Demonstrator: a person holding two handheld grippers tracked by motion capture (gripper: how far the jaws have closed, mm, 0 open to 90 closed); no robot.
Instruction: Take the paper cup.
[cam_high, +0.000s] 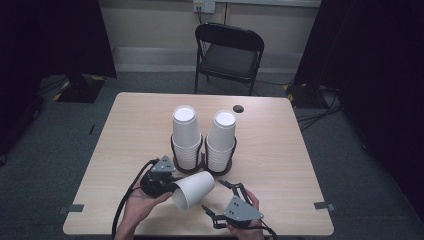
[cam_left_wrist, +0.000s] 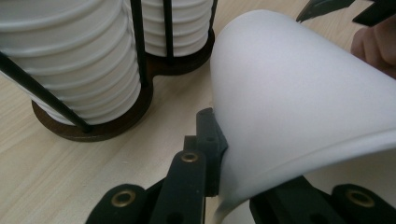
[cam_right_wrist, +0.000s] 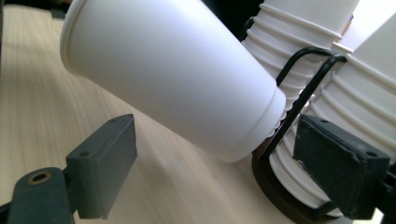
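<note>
High view: from above the person's side, facing forward and down over the whole worktop (cam_high: 280, 135), with a chair (cam_high: 229, 52) beyond. Left gripper view: low and very close, looking along its fingers (cam_left_wrist: 187, 182) at the side of a paper cup (cam_left_wrist: 299, 107) and the cup stacks (cam_left_wrist: 70, 60) in their rack. Right gripper view: low and close, facing the same cup (cam_right_wrist: 168, 74) from the opposite side. All three views share the cup and the stacks.
</note>
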